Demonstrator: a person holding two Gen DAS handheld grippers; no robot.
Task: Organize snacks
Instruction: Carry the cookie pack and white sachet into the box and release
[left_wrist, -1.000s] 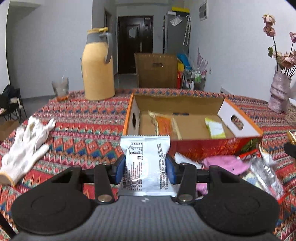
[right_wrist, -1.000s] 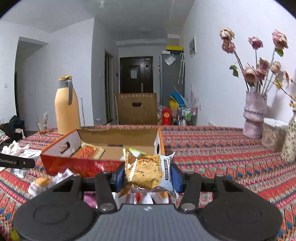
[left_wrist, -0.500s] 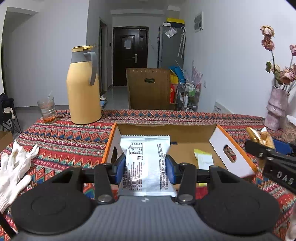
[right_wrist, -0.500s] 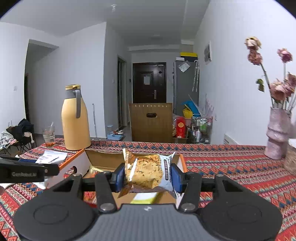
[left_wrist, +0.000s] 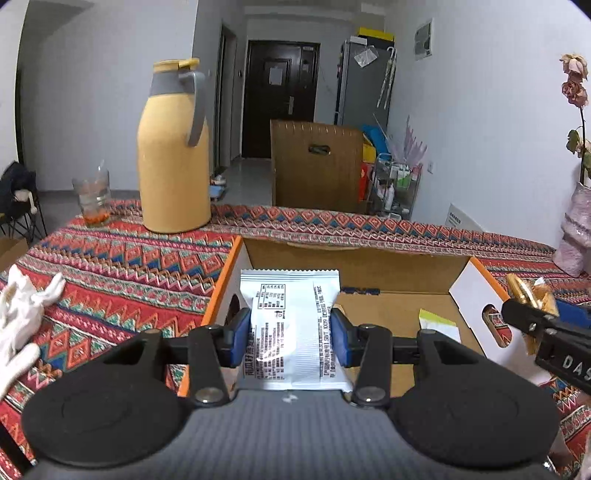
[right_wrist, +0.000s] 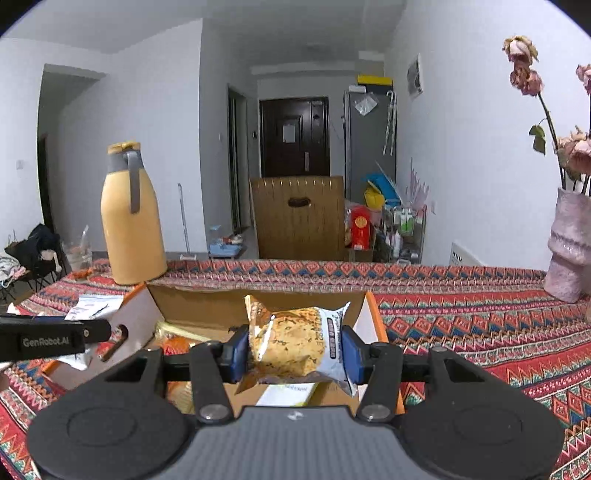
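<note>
Snacks are what I carry in both hands: my left gripper (left_wrist: 290, 334) pinches the white packet (left_wrist: 291, 325) at centre frame, over the near left corner of the cardboard box (left_wrist: 354, 262) so it can drop inside. My right gripper (right_wrist: 293, 350) clamps the yellow biscuit pack (right_wrist: 291, 347) above the box's right end (a few packets, I think, already lie inside).

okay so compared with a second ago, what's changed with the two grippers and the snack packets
Both grippers carried their packets from the near side of the cardboard box to over its open top. The left gripper keeps the white packet clamped; the right gripper keeps the golden snack packet. Nothing was released.
</note>
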